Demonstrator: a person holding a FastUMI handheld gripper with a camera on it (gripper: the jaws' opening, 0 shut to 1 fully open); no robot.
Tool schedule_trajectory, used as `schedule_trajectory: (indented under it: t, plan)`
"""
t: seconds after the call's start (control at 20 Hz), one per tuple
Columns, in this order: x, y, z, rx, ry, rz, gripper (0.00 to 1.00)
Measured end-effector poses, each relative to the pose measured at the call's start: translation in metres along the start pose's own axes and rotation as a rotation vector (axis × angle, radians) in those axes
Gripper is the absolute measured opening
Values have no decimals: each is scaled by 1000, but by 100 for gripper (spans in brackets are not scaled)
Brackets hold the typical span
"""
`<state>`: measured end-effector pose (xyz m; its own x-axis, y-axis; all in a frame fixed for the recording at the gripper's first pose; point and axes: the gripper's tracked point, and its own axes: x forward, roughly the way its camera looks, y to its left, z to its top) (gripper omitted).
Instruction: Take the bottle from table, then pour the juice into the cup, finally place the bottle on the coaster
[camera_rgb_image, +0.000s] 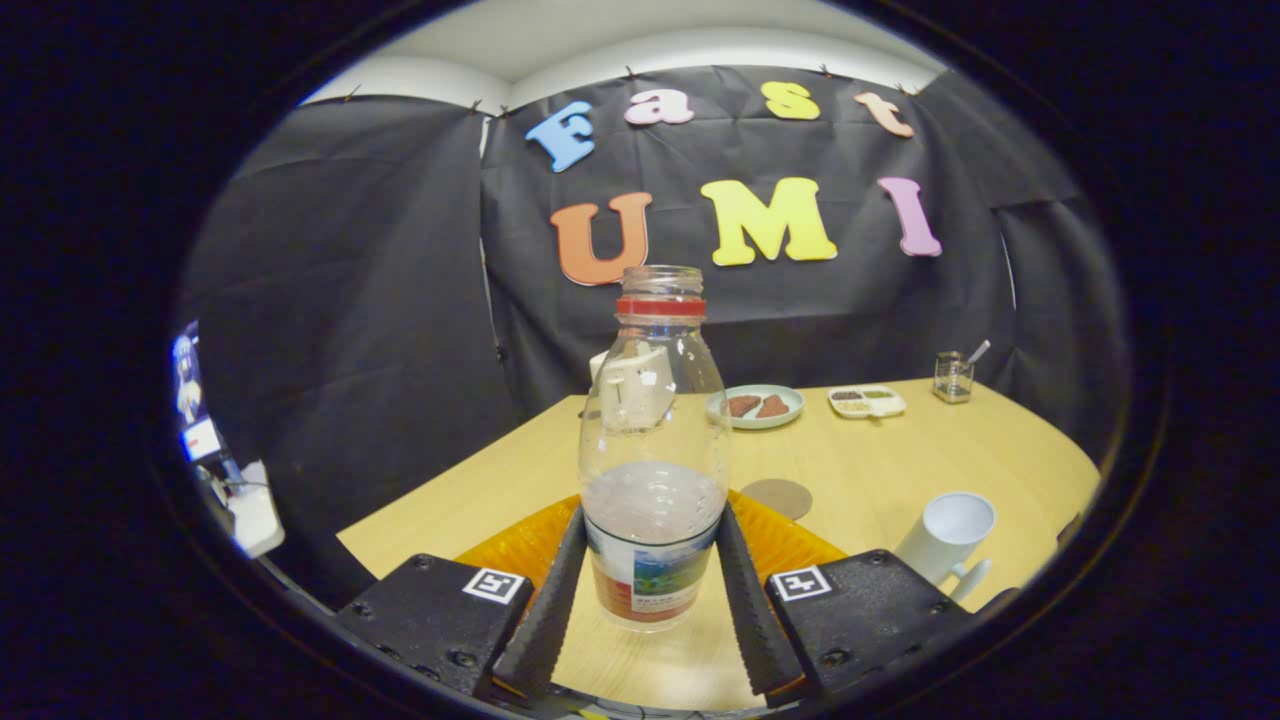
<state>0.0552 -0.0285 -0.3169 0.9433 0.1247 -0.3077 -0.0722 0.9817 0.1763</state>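
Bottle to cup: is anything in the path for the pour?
Nothing visible blocks it. The bottle stands upright between the gripper fingers, which press its sides. The white cup sits off to the right on bare table. The brown coaster lies flat just beyond the bottle, not in the way.

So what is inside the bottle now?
The bottle, uncapped, stands between the gripper fingers, which touch its sides. Clear liquid fills its lower part; above that it is empty. The label hides the bottom.

Clear bottle (654, 450) with red neck ring; white cup (947, 535); brown coaster (777, 497).
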Motion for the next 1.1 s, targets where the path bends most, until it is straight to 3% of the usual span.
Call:
schedule_trajectory:
  t: [0.35,0.45,0.7,0.95,1.1]
  plan:
    - [-6,-2,12,423,-13,102,75]
    - [-10,3,24,602,-34,171,75]
    - [-10,-6,37,816,-82,172,74]
    - [-22,-42,35,1117,-157,178,74]
    - [-33,-58,29,1193,-181,158,74]
